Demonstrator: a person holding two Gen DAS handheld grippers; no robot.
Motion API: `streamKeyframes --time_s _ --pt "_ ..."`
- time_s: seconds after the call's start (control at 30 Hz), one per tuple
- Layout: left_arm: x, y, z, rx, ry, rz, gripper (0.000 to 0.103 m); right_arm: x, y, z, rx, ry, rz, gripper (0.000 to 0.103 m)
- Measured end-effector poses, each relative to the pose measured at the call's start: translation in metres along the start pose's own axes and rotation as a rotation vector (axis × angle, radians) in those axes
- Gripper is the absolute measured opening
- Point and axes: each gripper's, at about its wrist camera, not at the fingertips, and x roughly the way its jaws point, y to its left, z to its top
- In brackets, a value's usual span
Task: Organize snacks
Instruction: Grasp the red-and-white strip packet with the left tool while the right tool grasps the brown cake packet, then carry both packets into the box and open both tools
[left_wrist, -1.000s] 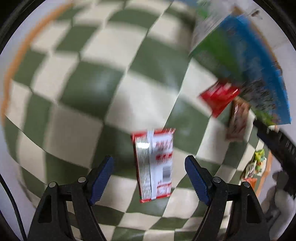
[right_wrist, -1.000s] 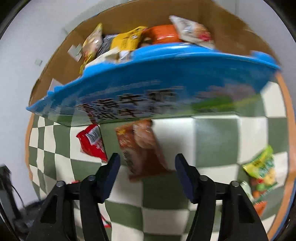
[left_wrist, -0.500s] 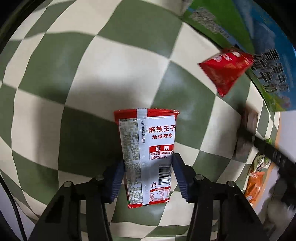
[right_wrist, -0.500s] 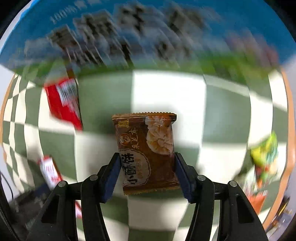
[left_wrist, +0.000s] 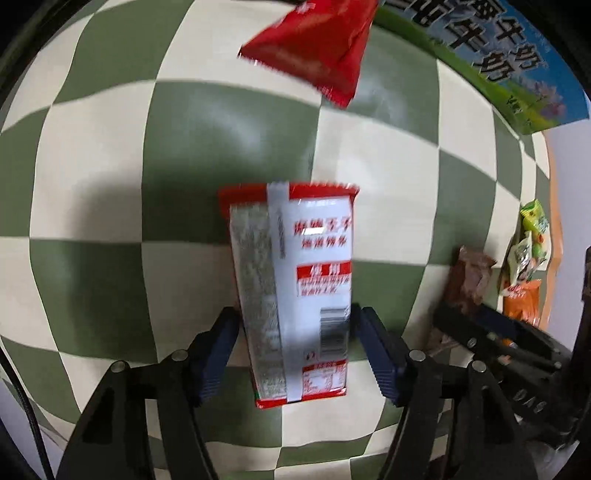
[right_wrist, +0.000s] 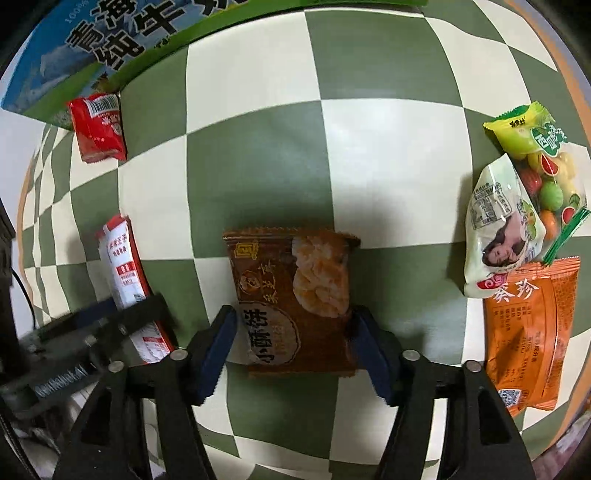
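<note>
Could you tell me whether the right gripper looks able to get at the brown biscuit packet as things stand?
Probably yes: the right gripper already straddles the brown biscuit packet lying flat on the checked cloth. Its jaws are opening, and nothing lies between them except the packet.

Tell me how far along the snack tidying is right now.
Early: nothing looks put away in these views. The left gripper straddles a red-and-white packet, the right gripper a brown biscuit packet, jaws opening. A red sachet, fruit candy bag and orange packet remain on the checkered cloth.
</note>
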Motion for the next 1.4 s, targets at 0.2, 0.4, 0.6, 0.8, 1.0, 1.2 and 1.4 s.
streamKeyframes --time_s 0.2,0.4,0.6,0.8,1.0,1.2,1.4 --pt "0.001 -0.008 -0.007 -0.052 -0.034 0.053 0.052 0.002 0.006 0.010 0.003 -0.017 -0.008 0.069" --pt "-0.011 -0.016 -0.013 -0.071 -0.067 0.040 0.042 0.001 0.015 -0.002 -0.018 -0.051 -0.014 0.060" --pt "-0.040 -0.022 -0.030 -0.053 -0.119 0.025 0.042 -0.030 0.017 -0.011 -0.037 -0.102 0.057 0.060" --pt "-0.106 -0.052 -0.024 -0.014 -0.229 -0.043 0.042 -0.084 0.025 -0.004 -0.063 -0.184 0.147 0.060" --pt "-0.192 -0.066 0.030 0.044 -0.341 -0.150 0.042 -0.149 0.029 0.031 -0.069 -0.267 0.236 0.060" --pt "-0.260 -0.074 0.079 0.118 -0.415 -0.135 0.042 -0.220 0.032 0.093 -0.077 -0.374 0.248 0.060" --pt "-0.268 -0.069 0.144 0.127 -0.387 -0.081 0.042 -0.243 0.029 0.169 -0.076 -0.400 0.146 0.060"
